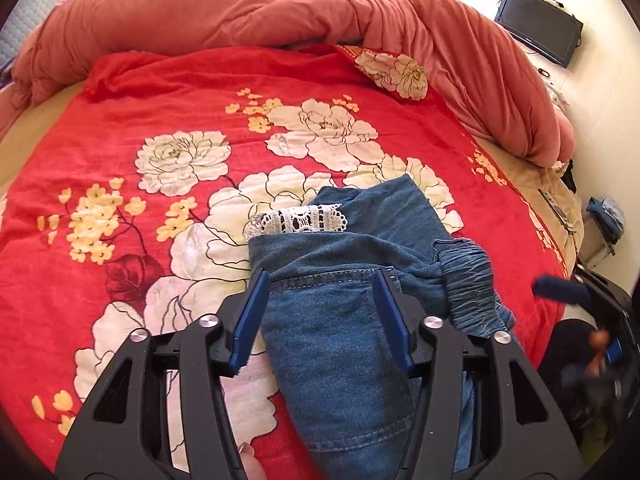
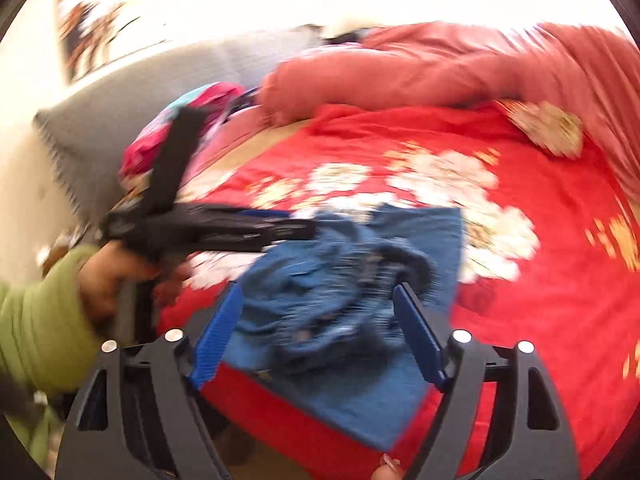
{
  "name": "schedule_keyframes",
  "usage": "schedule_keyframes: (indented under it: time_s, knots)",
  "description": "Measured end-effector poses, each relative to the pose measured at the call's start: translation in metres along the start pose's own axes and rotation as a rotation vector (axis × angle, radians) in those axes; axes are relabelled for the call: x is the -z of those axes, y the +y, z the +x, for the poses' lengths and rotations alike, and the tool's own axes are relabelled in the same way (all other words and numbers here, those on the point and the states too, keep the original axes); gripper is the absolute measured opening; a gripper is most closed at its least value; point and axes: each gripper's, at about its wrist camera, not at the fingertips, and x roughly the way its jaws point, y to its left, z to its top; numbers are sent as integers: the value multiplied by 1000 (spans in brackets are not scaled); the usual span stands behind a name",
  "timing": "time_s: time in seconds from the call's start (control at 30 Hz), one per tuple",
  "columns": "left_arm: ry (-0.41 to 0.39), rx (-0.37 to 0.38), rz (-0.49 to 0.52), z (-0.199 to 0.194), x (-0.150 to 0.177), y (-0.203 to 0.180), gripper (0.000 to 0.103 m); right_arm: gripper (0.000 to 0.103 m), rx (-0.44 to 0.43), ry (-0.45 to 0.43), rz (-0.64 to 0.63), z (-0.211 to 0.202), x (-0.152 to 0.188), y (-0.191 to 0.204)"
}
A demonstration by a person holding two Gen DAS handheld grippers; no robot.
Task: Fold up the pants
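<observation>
Left wrist view shows your left gripper (image 1: 320, 300) with its jaws part spread, astride the folded pants (image 1: 344, 320) on the bed's red floral blanket (image 1: 160, 100). The denim bundle runs between the jaws, but the blue pads look clear of the cloth, so I judge nothing is pinched; the tool seems placed to steady or press the fold. Just ahead of the jaws a strip of white lace trim (image 1: 298, 220) peeks from under a fold, and to the right of them the gathered waistband (image 1: 472, 280) bulges out, so the bundle probably needs another tidy.

Your right gripper (image 2: 320, 328) has jaws spread wide and empty, with the pants lying beyond and between them. That view is badly smeared by motion, so seams and fold edges are hard to make out. Left of the jaws you can make out your hand (image 2: 108, 276) in a green sleeve (image 2: 36, 320) on the other tool. The near end of the pants is cut off below the jaws in both views.
</observation>
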Motion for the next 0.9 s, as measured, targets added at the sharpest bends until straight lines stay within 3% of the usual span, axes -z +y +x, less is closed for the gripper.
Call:
schedule_keyframes:
  time_s: [0.1,0.13,0.17,0.5,0.67,0.77,0.9]
  knots:
    - [-12,-13,10,-5,1,-1,56,78,76,-2,68,-1,-1,-19]
    - [-14,-12,11,-6,2,-1,58,88,94,-2,79,1,1,-23]
    - [-16,-12,9,-7,2,-1,59,91,112,3,95,2,1,-27]
    - [26,-21,-51,-9,15,13,74,91,204,97,175,24,10,-52]
    - [96,26,-117,4,27,17,74,91,157,135,245,35,9,-67]
    - [105,12,-104,9,31,12,74,90,116,163,298,42,9,-75]
    - [104,17,-126,10,33,13,74,82,49,200,346,53,5,-85]
